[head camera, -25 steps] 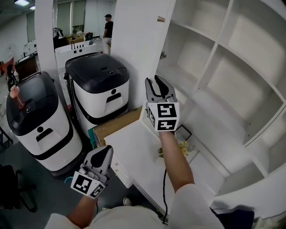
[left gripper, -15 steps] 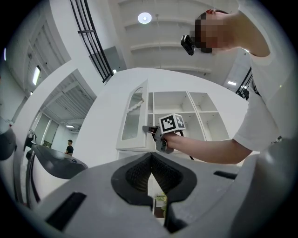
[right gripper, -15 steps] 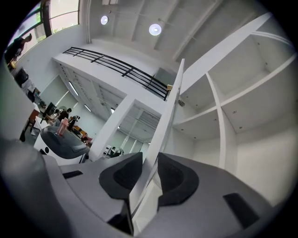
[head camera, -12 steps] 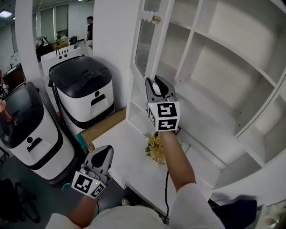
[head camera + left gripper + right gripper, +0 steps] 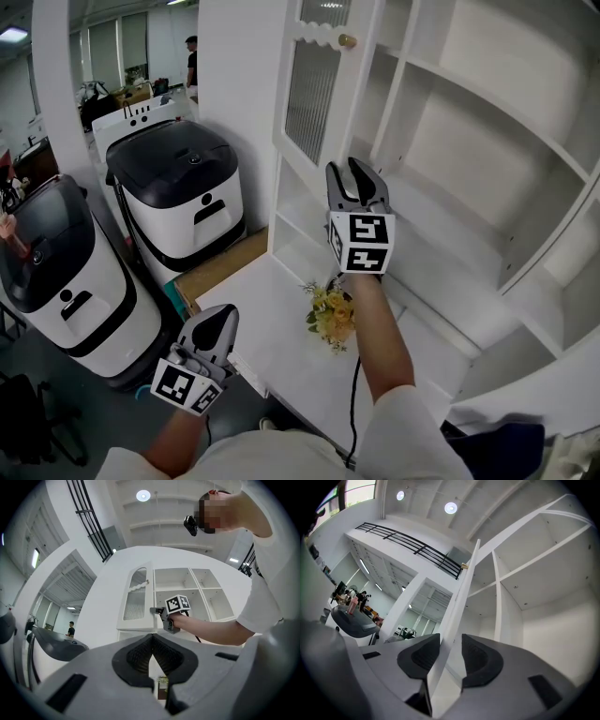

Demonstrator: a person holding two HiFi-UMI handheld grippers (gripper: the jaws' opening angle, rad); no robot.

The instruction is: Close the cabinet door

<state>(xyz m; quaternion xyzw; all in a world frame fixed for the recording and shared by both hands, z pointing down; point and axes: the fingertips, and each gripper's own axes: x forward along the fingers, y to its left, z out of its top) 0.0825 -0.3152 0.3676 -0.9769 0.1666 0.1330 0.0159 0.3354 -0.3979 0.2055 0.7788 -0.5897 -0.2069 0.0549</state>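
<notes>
Cabinet door [image 5: 314,94], one: white, ribbed glass pane, brass knob [image 5: 347,41], standing ajar at the white cabinet's [image 5: 469,169] left front. Grippers, two: right gripper [image 5: 352,174] with jaws opening, the door's edge between them; left gripper [image 5: 217,321] low before the cabinet, jaws together, empty. Black-topped machines [image 5: 183,178], two, left of the cabinet.

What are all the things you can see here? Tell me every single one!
cabinet door: one, white with ribbed glass, standing open
knob: one, gold, top of the door
shelves: several, white, inside the cabinet, right
flowers: one bunch, yellow, on the white counter
machines: two, black and white, on the floor, left
box: one, brown, beside the counter
person: one, dark top, far back
left hand-held gripper: grey, jaws together, empty, low left
right hand-held gripper: grey, jaws opening, door's edge between them
</notes>
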